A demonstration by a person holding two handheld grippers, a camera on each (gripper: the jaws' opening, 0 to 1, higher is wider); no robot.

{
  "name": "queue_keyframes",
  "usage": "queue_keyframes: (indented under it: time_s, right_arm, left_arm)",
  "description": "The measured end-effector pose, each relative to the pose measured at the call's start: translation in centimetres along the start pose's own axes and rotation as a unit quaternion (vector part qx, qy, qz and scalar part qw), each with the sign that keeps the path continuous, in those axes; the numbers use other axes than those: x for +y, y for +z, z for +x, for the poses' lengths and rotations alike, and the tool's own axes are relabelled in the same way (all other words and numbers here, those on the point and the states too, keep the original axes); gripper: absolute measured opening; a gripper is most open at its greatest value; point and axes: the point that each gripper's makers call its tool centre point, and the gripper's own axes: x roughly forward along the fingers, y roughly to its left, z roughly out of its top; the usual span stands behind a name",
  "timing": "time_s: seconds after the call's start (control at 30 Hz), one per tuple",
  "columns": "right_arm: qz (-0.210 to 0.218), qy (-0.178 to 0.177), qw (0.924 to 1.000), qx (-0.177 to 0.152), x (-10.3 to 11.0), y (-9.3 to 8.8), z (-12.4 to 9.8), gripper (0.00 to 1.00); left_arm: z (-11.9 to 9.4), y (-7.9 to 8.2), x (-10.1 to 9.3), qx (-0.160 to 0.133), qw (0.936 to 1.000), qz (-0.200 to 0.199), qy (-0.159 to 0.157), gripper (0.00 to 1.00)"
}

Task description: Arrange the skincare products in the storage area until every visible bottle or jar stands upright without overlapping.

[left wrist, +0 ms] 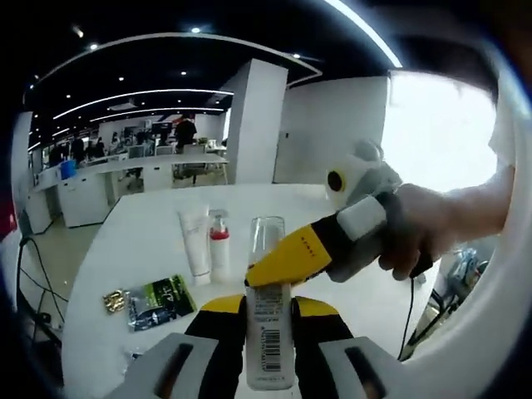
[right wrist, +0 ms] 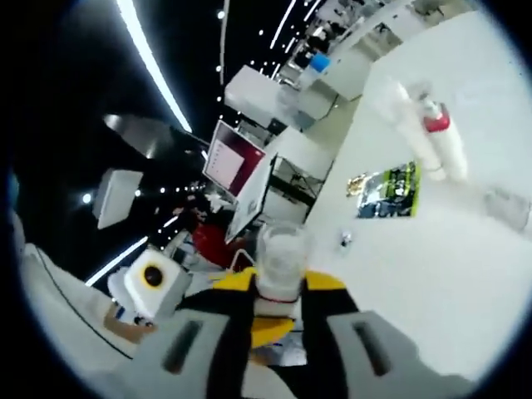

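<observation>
In the left gripper view, the left gripper (left wrist: 270, 320) pinches a clear bottle (left wrist: 268, 332) between its two yellow-tipped jaws. The bottle has a white label with a barcode, and it points straight up toward 12 o'clock. The right gripper (left wrist: 291, 259) comes in from 3 o'clock, held by a person's hand (left wrist: 420, 229), and its yellow tip touches the bottle near the top of the label. In the right gripper view, the right gripper's jaws are pressed onto the clear cap (right wrist: 281, 264) of the same bottle, near 6 o'clock. Farther out on the white table (left wrist: 141, 241), at about 10 o'clock from the held bottle, a white tube (left wrist: 195, 241) and a small pump bottle (left wrist: 219, 241) with a red collar stand just beside each other. At 9 o'clock lies a flat dark green packet (left wrist: 158, 301), with a small gold wrapped thing (left wrist: 114, 300) beside it.
</observation>
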Motion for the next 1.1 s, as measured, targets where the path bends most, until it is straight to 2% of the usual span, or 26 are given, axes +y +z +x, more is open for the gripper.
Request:
queue_keyframes:
  time_s: [0.1, 0.27, 0.4, 0.53, 0.6, 0.7, 0.8, 0.83, 0.9, 0.97, 1.0, 1.07, 1.1]
  right_arm:
    - [-0.023, 0.001, 0.9997, -0.005, 0.2, 0.3, -0.5, 0.21]
    - [-0.034, 0.011, 0.9993, -0.014, 0.4, 0.8, -1.5, 0.21]
    - [-0.094, 0.014, 0.9953, -0.013, 0.9, 1.0, -2.2, 0.21]
    - [-0.156, 0.020, 0.9875, -0.006, 1.8, 1.0, -2.9, 0.21]
    - [-0.170, 0.027, 0.9850, -0.007, 2.3, 1.1, -3.4, 0.21]
    - [-0.210, 0.032, 0.9772, 0.007, 2.7, 1.0, -3.9, 0.21]
    - [-0.260, 0.042, 0.9644, 0.021, 3.5, 0.8, -4.5, 0.21]
    - [-0.265, 0.043, 0.9629, 0.022, 3.6, 0.8, -4.5, 0.21]
    - [-0.293, 0.052, 0.9540, 0.035, 4.2, 0.4, -4.7, 0.21]
    - [-0.319, 0.069, 0.9441, 0.048, 5.0, -0.1, -4.9, 0.21]
    - [-0.322, 0.077, 0.9425, 0.047, 5.3, -0.1, -5.0, 0.21]
    - [-0.340, 0.091, 0.9343, 0.055, 5.9, -0.4, -5.1, 0.21]
    - [-0.355, 0.099, 0.9276, 0.063, 6.2, -0.6, -5.3, 0.21]
  left_arm:
    - [0.3, 0.3, -0.2, -0.005, 0.9999, 0.015, -0.005, 0.22]
    - [0.7, 1.1, -0.8, -0.011, 0.9992, 0.031, -0.021, 0.23]
    - [0.8, 1.0, -1.6, -0.008, 0.9980, 0.039, -0.049, 0.24]
    - [0.7, 0.9, -2.0, -0.008, 0.9967, 0.043, -0.069, 0.31]
    - [0.6, 1.0, -2.3, -0.012, 0.9955, 0.041, -0.085, 0.32]
    - [0.5, 1.1, -2.7, -0.012, 0.9938, 0.030, -0.106, 0.34]
    - [0.3, 1.2, -3.3, -0.010, 0.9902, 0.020, -0.138, 0.34]
    - [0.2, 1.2, -3.7, -0.008, 0.9879, 0.016, -0.154, 0.35]
    - [0.1, 1.2, -4.1, -0.007, 0.9855, 0.015, -0.169, 0.35]
    - [-0.1, 1.2, -4.9, -0.002, 0.9800, 0.015, -0.199, 0.34]
    - [-0.2, 1.1, -5.1, 0.002, 0.9784, 0.011, -0.206, 0.35]
    - [-0.5, 1.3, -5.7, 0.002, 0.9723, 0.002, -0.234, 0.35]
    - [-0.7, 1.3, -5.9, 0.007, 0.9691, -0.005, -0.247, 0.35]
